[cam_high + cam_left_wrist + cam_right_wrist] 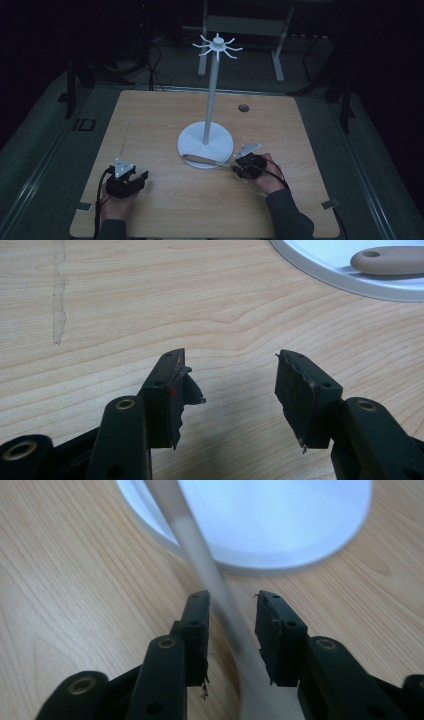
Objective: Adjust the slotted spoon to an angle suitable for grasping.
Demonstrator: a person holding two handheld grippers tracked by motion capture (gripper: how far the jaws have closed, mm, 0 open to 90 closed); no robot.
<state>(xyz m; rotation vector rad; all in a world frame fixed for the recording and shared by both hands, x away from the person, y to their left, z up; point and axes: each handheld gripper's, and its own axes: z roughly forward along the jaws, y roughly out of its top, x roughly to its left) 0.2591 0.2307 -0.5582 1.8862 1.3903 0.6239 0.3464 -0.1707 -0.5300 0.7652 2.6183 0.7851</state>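
1. While the wooden table (165, 120) takes up most of the middle of the high view, its pale top lies bare along the left side and the lower edge.
2. Standing just right of the table's centre, the white stand (206, 142) has a round base, a thin pole and a crown of curved hooks near the top of the frame.
3. Lying across the lower edge of that base, the wooden utensil (202, 160) has its handle end, with a small hole, on the base (350, 270); this shows at the upper right of the left gripper view. Its other end runs off the base towards the lower right.
4. At the lower right of the high view, the right gripper (239, 166) sits at that outer end. In the right gripper view its jaws stand partly open, one on each side of the utensil's blurred shaft (227, 615). A gap shows on the right side, so the pads do not clamp it.
5. At the lower left, the left gripper (144, 176) rests near the table top, well apart from the stand. Its jaws are wide open, with bare wood between them (230, 385).
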